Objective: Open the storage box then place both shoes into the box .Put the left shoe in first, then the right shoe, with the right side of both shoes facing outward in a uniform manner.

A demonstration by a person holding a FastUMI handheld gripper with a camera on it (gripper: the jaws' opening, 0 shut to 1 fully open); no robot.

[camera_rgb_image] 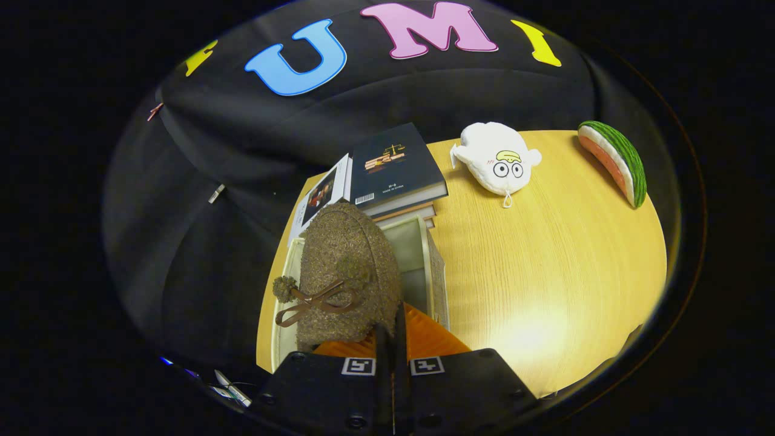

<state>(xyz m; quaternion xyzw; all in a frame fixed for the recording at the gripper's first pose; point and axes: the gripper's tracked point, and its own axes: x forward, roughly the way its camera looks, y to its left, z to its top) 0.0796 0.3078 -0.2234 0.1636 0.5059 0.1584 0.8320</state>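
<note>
A brown fuzzy shoe [346, 272] with a bow and two pompoms hangs from my gripper [392, 339], toe pointing away from me. The fingers are shut tight on a thin edge at the shoe's near right side. Under the shoe stands the pale storage box [431, 266], open at the top, its grey inside [410, 257] showing to the right of the shoe. The shoe covers most of the box's opening, so what lies inside is hidden. I cannot tell whether the shoe touches the box.
The box stands at the left edge of a wooden table [545, 272]. A stack of books [393, 166] lies just beyond the box. Farther right sit a white plush toy [497, 158] and a watermelon-slice toy [614, 160].
</note>
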